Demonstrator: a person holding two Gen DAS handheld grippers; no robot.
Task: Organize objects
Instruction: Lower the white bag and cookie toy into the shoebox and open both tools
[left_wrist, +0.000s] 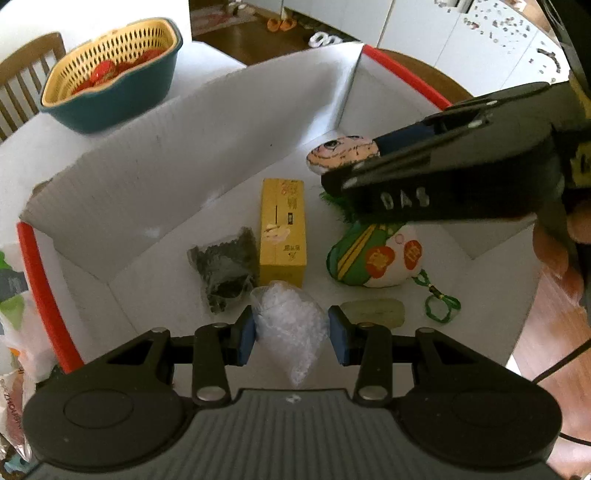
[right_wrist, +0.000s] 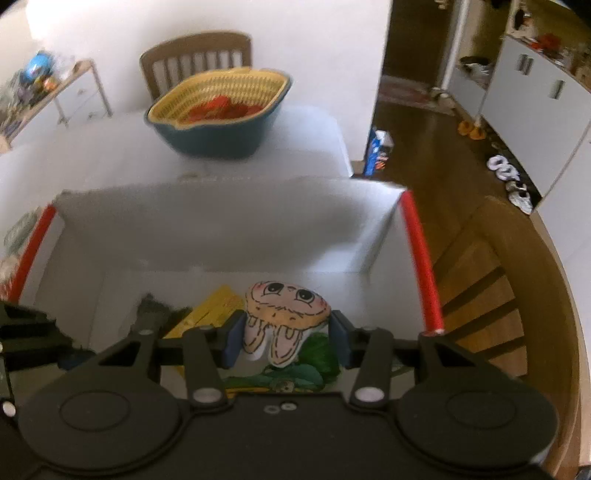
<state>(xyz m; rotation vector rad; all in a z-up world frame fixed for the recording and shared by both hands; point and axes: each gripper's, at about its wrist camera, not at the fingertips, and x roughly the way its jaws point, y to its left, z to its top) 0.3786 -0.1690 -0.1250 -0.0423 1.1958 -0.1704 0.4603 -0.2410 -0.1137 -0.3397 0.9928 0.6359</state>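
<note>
My left gripper (left_wrist: 291, 332) is shut on a clear plastic bag of white bits (left_wrist: 290, 321), held low over the near side of an open white box (left_wrist: 207, 147). On the box floor lie a yellow carton (left_wrist: 282, 232), a dark bag (left_wrist: 225, 269), a green and white pouch (left_wrist: 373, 254) and a pale translucent piece (left_wrist: 373, 312). My right gripper (right_wrist: 286, 339) is shut on a cartoon-face plush (right_wrist: 284, 314), just above the pouch (right_wrist: 314, 365). From the left wrist view, the right gripper (left_wrist: 354, 162) reaches in from the right with the plush (left_wrist: 340, 151).
The box has red strips on its side rims (right_wrist: 421, 258). Behind it stands a teal basket with a yellow liner (left_wrist: 110, 74) holding red items. Packets lie outside the box at the left (left_wrist: 14, 295). A wooden chair (right_wrist: 195, 55) stands behind the table. Wooden slats (right_wrist: 480, 295) show on the right.
</note>
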